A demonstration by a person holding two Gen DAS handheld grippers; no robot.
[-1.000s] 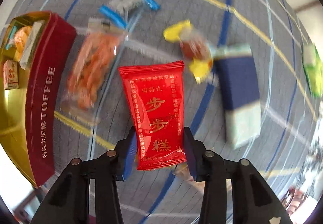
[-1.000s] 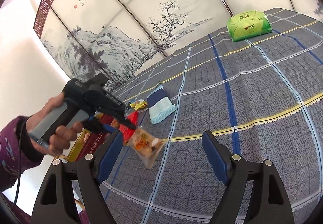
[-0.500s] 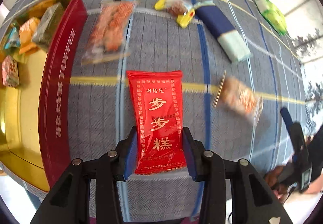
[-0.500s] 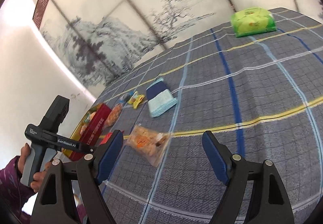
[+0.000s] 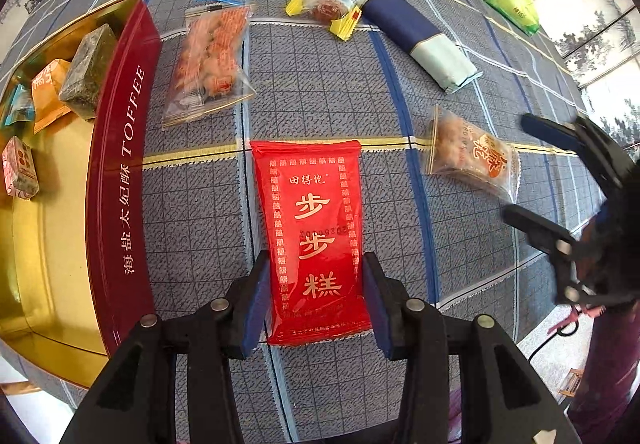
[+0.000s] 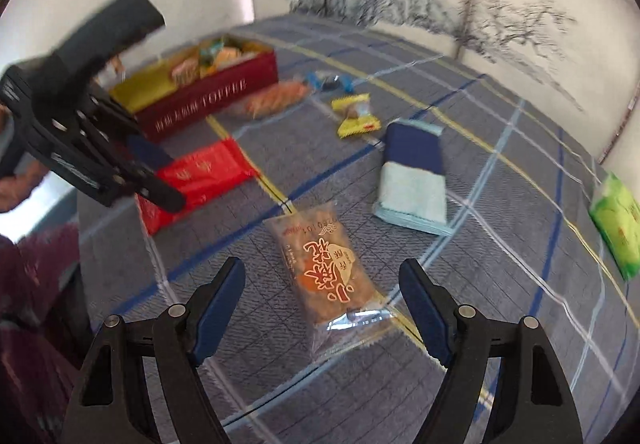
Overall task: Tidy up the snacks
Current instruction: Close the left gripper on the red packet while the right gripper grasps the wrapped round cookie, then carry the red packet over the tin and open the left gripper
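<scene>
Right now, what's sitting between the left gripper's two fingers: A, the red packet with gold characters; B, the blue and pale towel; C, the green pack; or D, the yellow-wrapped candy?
A: the left gripper has its blue pads against both long edges of the red packet, while the other three items lie farther off on the cloth.

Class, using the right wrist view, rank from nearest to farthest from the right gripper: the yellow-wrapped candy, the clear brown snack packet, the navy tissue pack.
1. Clear brown snack packet, just ahead of the right gripper.
2. Navy tissue pack, farther ahead, right.
3. Yellow-wrapped candy, beyond it.
</scene>
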